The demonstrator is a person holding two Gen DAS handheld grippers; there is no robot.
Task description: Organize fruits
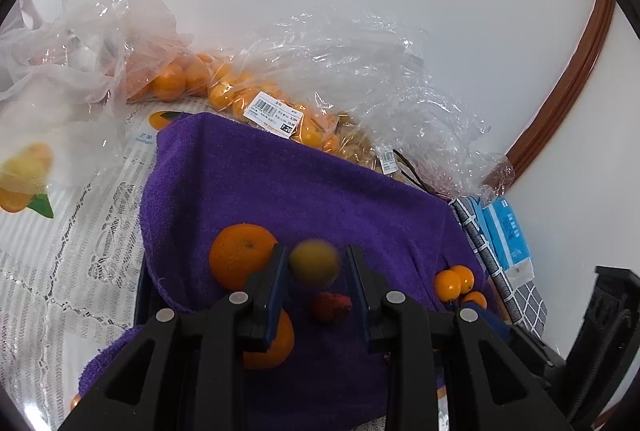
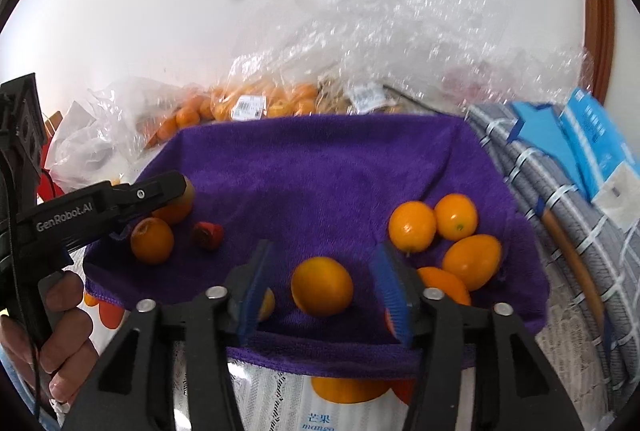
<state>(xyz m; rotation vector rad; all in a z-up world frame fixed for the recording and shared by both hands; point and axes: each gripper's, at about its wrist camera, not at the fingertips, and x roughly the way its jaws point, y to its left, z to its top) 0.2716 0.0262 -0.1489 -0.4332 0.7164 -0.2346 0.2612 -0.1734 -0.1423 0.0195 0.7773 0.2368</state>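
Left gripper [image 1: 316,263] is spread open, a blurred yellow-green fruit [image 1: 315,263] sitting in the gap between its fingers [image 1: 276,271]; the fruit shows clear space on the right side and the blur makes the left-side contact hard to call, so probably not clamped. Below it lies the purple towel [image 1: 312,191], which lines a container and drapes over its edges. On the towel, left side: large orange [image 1: 240,261] just beside the left finger, a second orange [image 1: 272,347] partly hidden under the gripper body, and a small red fruit [image 1: 331,307] between the fingers lower down. Right gripper [image 2: 322,287] is also released, jaws wide, with a small orange fruit [image 2: 322,291] between them and clear of both blue pads [image 2: 386,291]; can't tell if it rests on the towel or is in the air. A cluster of small orange fruits [image 2: 444,231] sits at the towel's right side, touching each other. Behind the container: clear plastic bags of small oranges [image 1: 256,91] with a price label [image 1: 274,115], against the white wall. Right of the container: grey checked cloth [image 2: 560,199] and a blue tissue pack [image 2: 596,151]. Lace-pattern tablecloth [image 1: 80,231] underneath. From the right wrist view the left gripper comes in from the left, held by the person's hand [image 2: 60,335].
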